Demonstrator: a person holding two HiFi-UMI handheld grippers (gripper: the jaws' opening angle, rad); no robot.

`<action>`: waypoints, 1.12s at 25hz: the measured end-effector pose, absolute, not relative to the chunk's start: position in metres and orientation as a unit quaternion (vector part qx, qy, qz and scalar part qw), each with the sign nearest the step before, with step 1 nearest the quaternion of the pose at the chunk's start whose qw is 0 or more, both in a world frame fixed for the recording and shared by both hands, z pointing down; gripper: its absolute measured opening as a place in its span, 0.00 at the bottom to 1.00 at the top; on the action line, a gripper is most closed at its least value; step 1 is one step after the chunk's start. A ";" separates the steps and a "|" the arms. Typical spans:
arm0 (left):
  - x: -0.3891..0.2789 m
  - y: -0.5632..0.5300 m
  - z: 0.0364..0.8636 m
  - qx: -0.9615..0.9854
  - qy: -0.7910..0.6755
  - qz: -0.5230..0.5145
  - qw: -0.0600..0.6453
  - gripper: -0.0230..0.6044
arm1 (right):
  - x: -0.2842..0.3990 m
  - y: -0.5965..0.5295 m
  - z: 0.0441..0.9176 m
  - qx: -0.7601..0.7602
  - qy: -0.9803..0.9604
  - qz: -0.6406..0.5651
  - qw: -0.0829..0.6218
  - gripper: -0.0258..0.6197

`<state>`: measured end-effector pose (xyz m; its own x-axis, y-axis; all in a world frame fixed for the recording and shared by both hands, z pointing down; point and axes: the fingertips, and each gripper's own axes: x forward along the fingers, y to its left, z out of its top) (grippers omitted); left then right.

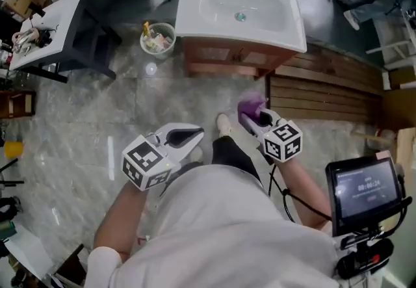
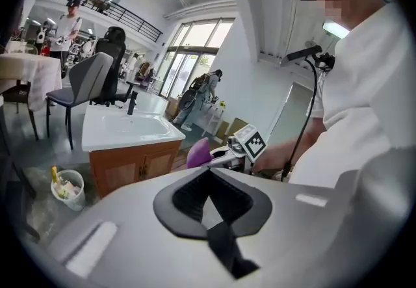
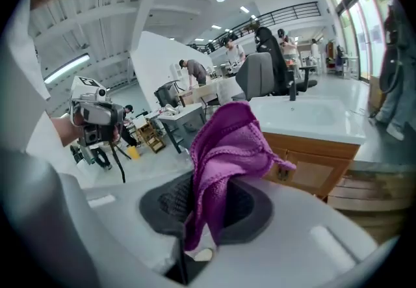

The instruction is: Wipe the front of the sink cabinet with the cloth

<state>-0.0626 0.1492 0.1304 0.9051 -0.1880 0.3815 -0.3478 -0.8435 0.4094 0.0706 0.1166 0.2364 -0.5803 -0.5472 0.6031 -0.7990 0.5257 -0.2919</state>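
- Step in hand, as I read it: the approach. Wiping had not started. You stood facing the brown wooden sink cabinet [image 1: 233, 59] under its white ceramic basin [image 1: 240, 10], and both of your tools were well apart from it.
- Your right hand-held gripper [image 3: 207, 212] was clamped on the purple microfibre cloth [image 3: 227, 144].
  - A lower fold was pinched between the jaws.
  - The rest stood up bunched above them and flopped toward the cabinet side.
- Cloth position: it was in the air ahead of your right hand-held gripper, between you and the cabinet front, touching nothing but the jaws. In the head view it sat above the grey marble-pattern floor [image 1: 97, 117], near your shoe.
- Your left hand-held gripper [image 2: 211, 199] had its jaws together with nothing between them. It was held off to the left, level with the right one, and looked idle for this job.
- What the next move called for, in my judgement:
  - Carry the right tool forward and down to door-panel height.
  - Lead with the loose bunched part so fabric, not jaw, meets the wood.
  - The bunch would give a small contact patch, so expect several passes.
- Watch the door knobs, since the loose end could snag there. The small white waste bin [image 1: 158, 39] stood just beside the cabinet's left corner.
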 end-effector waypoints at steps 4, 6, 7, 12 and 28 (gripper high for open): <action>-0.039 0.161 0.109 0.956 -0.109 0.164 0.218 0.05 | 0.080 0.145 0.197 0.434 -0.839 0.269 0.189 0.17; -0.033 0.167 0.100 0.959 -0.100 0.169 0.206 0.05 | 0.076 0.157 0.177 0.442 -0.840 0.260 0.177 0.17; -0.032 0.170 0.095 0.960 -0.096 0.171 0.200 0.05 | 0.073 0.162 0.168 0.446 -0.841 0.252 0.174 0.17; -0.030 0.193 0.086 0.963 -0.073 0.172 0.194 0.05 | 0.057 0.183 0.140 0.451 -0.849 0.220 0.166 0.17; -0.044 0.227 0.091 0.965 -0.051 0.174 0.189 0.05 | 0.015 0.219 0.116 0.447 -0.861 0.164 0.176 0.17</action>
